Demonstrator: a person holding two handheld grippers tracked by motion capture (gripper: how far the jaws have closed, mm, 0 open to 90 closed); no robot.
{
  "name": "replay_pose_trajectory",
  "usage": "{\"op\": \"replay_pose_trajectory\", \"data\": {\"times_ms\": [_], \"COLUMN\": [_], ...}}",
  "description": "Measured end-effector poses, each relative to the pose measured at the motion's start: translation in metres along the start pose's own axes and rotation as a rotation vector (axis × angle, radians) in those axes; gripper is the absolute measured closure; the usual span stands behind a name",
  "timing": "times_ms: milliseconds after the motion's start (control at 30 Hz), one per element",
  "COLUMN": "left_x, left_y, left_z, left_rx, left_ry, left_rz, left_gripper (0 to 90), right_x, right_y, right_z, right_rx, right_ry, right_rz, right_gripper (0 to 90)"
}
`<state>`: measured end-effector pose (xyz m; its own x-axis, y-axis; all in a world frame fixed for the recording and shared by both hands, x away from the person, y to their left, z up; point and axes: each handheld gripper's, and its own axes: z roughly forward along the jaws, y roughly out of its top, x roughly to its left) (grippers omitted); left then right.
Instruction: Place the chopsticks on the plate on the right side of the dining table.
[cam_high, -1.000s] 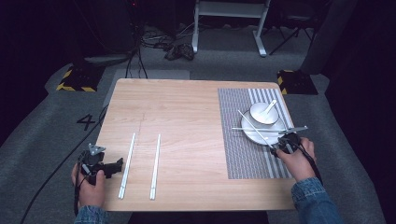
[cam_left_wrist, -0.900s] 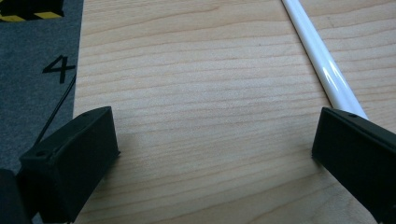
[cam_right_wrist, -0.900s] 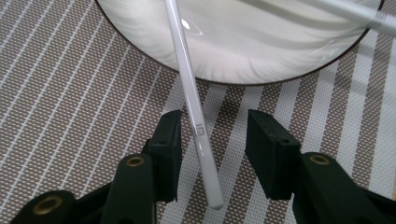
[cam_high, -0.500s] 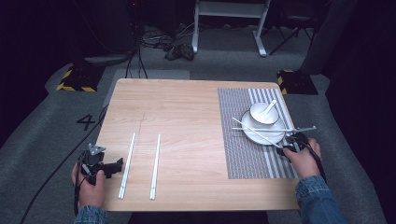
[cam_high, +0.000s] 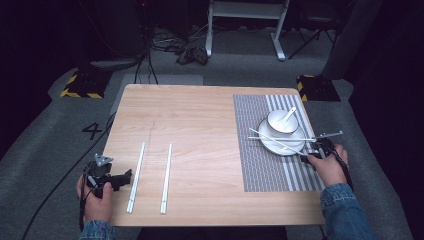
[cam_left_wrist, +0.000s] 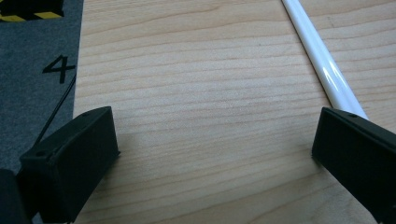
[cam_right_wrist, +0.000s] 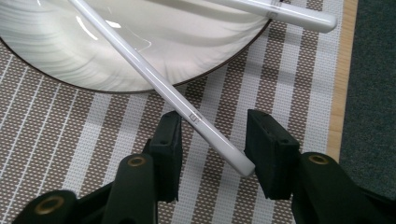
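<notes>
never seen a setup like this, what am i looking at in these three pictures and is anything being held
A person sits at a wooden table and holds a hand-operated two-jaw gripper in each hand; there is no robot arm. The high view comes from a fixed camera above the table. The other two come from small cameras riding on each gripper, looking along its black jaws.

The left gripper is open over bare wood, next to two white chopsticks that lie side by side.

On the striped placemat sits a white plate carrying a bowl with a spoon. Two more chopsticks rest crossed over the plate. The right gripper has its jaws on either side of the near chopstick end, open and not clamped, so nothing is held at this moment.
</notes>
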<state>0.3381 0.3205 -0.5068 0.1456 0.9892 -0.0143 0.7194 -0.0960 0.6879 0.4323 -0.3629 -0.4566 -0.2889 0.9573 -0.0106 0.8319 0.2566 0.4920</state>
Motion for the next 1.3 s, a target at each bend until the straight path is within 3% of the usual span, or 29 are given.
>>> {"op": "replay_pose_trajectory", "data": {"times_ms": [433,833,933,1033,1133,1300], "left_x": [0.0,0.0,0.0,0.0,0.0,0.0], "left_y": [0.0,0.0,0.0,0.0,0.0,0.0], "left_z": [0.0,0.0,0.0,0.0,0.0,0.0], "left_rx": [0.0,-0.001,0.0,0.0,0.0,0.0], "left_ry": [0.0,0.001,0.0,0.0,0.0,0.0], "left_rz": [0.0,0.002,0.0,0.0,0.0,0.0], "left_gripper": [0.1,0.1,0.1,0.1,0.1,0.1], "right_x": [-0.014,-0.016,-0.019,-0.021,-0.023,-0.023], "right_y": [0.001,0.009,0.012,0.016,0.019,0.02], "right_z": [-0.004,-0.001,-0.001,0.001,0.004,0.003], "right_rx": [0.006,0.007,-0.021,-0.062,-0.113,-0.163], "right_ry": [-0.042,-0.072,-0.111,-0.127,-0.131,-0.152], "right_rz": [0.004,0.019,0.038,0.054,0.101,0.12], "right_gripper": [52.2,52.2,52.7,52.5,51.5,51.1]}}
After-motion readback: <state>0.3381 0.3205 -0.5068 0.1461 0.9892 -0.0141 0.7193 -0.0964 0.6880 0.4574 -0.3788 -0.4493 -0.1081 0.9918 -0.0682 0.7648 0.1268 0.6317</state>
